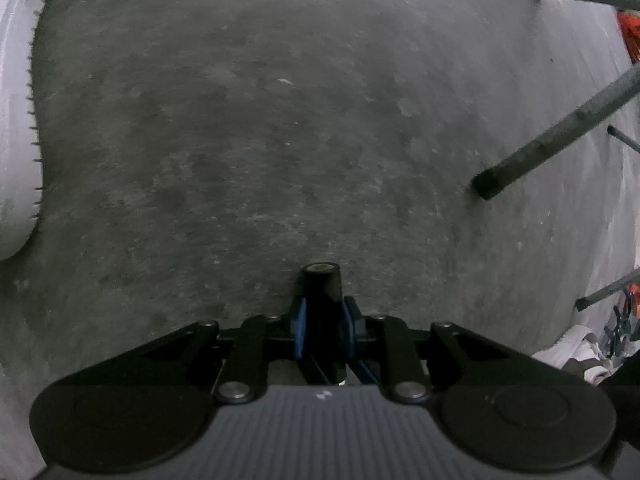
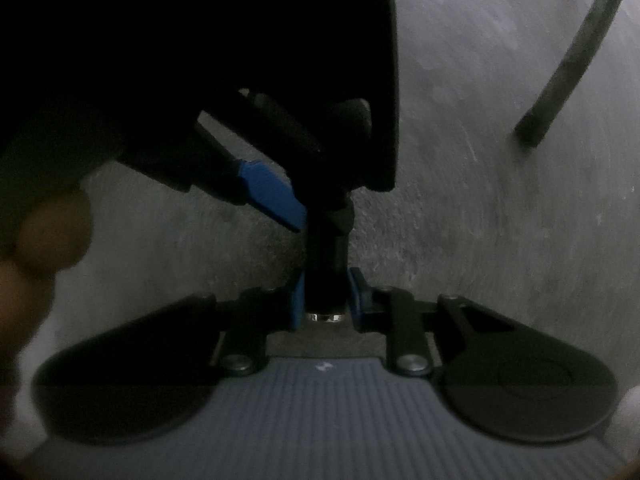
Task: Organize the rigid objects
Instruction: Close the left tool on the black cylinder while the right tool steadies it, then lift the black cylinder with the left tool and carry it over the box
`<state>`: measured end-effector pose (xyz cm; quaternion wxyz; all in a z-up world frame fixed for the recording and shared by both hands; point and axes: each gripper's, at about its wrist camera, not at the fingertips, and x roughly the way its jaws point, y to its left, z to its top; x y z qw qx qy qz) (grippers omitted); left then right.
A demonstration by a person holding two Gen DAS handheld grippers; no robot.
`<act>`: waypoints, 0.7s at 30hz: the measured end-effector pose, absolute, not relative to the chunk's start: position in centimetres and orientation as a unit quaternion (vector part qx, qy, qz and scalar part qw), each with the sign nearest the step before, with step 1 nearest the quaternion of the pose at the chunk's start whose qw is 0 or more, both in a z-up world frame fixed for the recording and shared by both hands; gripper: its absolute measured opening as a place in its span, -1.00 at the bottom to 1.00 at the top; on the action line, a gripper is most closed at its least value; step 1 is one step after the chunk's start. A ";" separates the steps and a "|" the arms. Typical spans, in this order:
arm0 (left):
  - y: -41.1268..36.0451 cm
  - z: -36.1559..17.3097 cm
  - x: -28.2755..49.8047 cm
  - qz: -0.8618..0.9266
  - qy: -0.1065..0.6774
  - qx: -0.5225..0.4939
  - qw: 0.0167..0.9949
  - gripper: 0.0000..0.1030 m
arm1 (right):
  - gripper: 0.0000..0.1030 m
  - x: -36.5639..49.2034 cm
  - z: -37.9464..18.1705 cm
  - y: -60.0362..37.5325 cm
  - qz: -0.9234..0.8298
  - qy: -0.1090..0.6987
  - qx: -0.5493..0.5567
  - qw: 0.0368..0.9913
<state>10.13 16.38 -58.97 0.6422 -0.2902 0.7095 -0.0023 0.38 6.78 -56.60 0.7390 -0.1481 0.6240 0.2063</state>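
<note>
In the left wrist view my left gripper (image 1: 322,322) is shut on a black cylinder (image 1: 321,286) with a pale round end, held above the grey concrete floor (image 1: 260,120). In the right wrist view my right gripper (image 2: 325,298) is shut on the lower, metal-capped end of the same black cylinder (image 2: 325,264). The left gripper's blue finger (image 2: 268,192) presses the cylinder's upper part from the left, so both grippers hold it at once. The upper end is hidden in dark shadow.
Grey metal furniture legs (image 1: 552,148) stand at the right, also seen in the right wrist view (image 2: 568,60). A white cloth edge (image 1: 16,120) lies at the left. A white shoe (image 1: 580,348) and an orange object (image 1: 630,36) are at the right edge. A hand (image 2: 44,236) shows at left.
</note>
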 end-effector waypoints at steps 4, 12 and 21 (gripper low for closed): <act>17.8 -57.5 9.7 0.015 0.705 -0.289 0.647 -0.67 | -0.60 -0.3 -55.4 8.1 0.224 0.615 -0.155 0.741; 21.7 -50.8 9.5 0.038 0.662 -0.288 0.691 -1.00 | -0.61 -0.7 -50.1 11.6 0.271 0.560 -0.146 0.769; 24.9 -40.4 8.7 0.040 0.601 -0.292 0.743 -1.00 | -0.61 -2.1 -41.2 15.3 0.324 0.475 -0.152 0.804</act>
